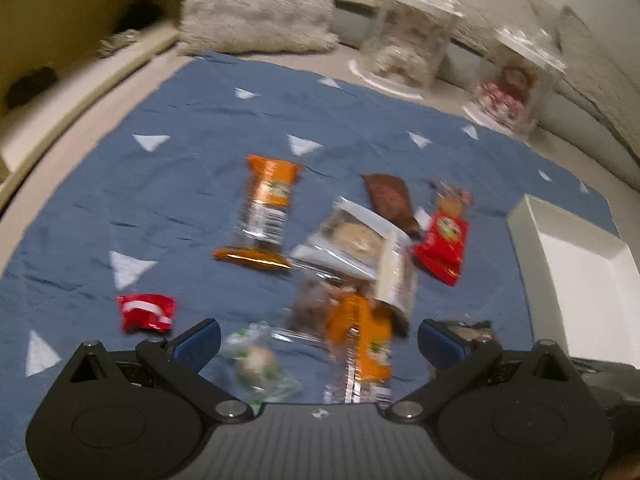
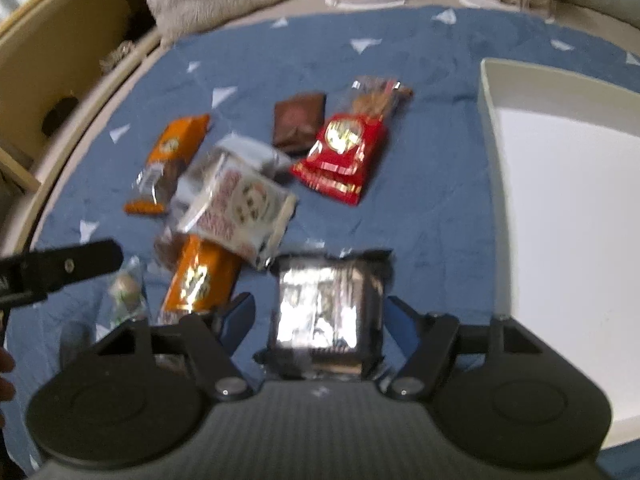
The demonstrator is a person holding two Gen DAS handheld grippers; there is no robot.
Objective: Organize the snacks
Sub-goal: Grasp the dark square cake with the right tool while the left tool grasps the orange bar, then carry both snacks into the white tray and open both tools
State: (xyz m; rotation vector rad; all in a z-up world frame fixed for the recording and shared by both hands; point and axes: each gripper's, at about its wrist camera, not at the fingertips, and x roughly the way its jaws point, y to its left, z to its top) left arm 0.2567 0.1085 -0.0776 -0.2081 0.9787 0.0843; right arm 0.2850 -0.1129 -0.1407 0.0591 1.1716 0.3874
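Blue cloth with white triangles, spread over a pale surface; snacks scattered on it. Both views were blurred.

Left wrist view, left to right:
- Small red wrapper, at 9 o'clock of the pile, lying apart.
- Green-and-white sweet, between the fingers of the left claw.
- Orange bar, at 11 o'clock of the pile.
- Second orange bar, partly under a white packet.
- Brown packet and red packet, at 1 o'clock.
- White box, open, at 3 o'clock.
- Two clear containers, far edge, beside a shaggy cushion.

Left claw: spread wide, pinching nothing.

Right wrist view:
- Dark silvery packet, lying on the cloth between the fingers of the right claw. Jaws partly spread; whether the pads pressed on it could not be told.
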